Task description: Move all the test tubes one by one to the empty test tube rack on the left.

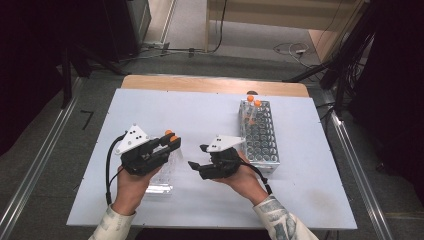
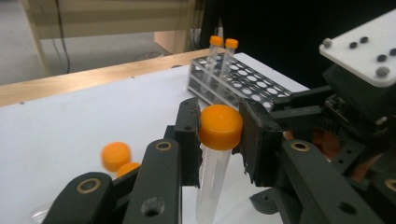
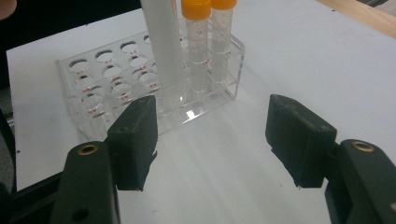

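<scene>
My left gripper [image 2: 219, 135] is shut on a clear tube with an orange cap [image 2: 221, 125], holding it upright just under the cap. In the high view that left gripper [image 1: 172, 141] is above a clear plastic rack [image 1: 161, 186] at the table's front left. The right gripper view shows this clear rack [image 3: 100, 77] with two orange-capped tubes [image 3: 198, 42] standing in it and the held tube's body [image 3: 163, 51] in front. My right gripper [image 3: 217, 135] is open and empty, facing the rack. In the high view the right gripper [image 1: 196, 156] points left.
A grey perforated rack [image 1: 262, 140] stands right of centre, with two orange-capped tubes [image 1: 253, 106] at its far end. The white table board [image 1: 165, 107] ends at a wooden strip [image 1: 210, 84] at the back. Floor, cables and dark stands surround the table.
</scene>
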Demonstrator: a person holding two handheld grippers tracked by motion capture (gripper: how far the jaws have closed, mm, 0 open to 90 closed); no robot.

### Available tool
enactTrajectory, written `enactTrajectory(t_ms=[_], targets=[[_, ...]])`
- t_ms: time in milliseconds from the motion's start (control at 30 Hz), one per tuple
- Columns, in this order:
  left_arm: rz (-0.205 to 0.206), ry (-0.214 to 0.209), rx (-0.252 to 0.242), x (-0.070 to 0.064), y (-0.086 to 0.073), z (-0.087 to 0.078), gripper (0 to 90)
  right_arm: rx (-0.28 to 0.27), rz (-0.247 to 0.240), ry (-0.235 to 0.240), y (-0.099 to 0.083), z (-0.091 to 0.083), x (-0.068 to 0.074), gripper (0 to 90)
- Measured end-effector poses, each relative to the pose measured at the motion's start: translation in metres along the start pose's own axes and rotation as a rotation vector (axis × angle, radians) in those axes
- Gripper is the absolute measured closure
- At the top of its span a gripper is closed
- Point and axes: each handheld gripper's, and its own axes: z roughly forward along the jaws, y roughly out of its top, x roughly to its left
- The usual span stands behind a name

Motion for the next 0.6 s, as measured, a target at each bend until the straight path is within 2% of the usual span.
enactTrajectory(t_ms=[167,367,600], targets=[[-0.005,0.040,-0.012,0.007,0.002,-0.008,70.5,0.003,0.003,-0.002,-0.001,-0.001,-0.001,33.0],[0.009,0.093,-0.009,0.012,0.001,-0.011,70.5,0.001,0.009,-0.003,-0.003,-0.001,-0.002,33.1],[0.006,0.120,0.007,0.017,-0.004,-0.009,70.4,0.000,0.012,-0.004,-0.004,-0.002,-0.002,33.6]])
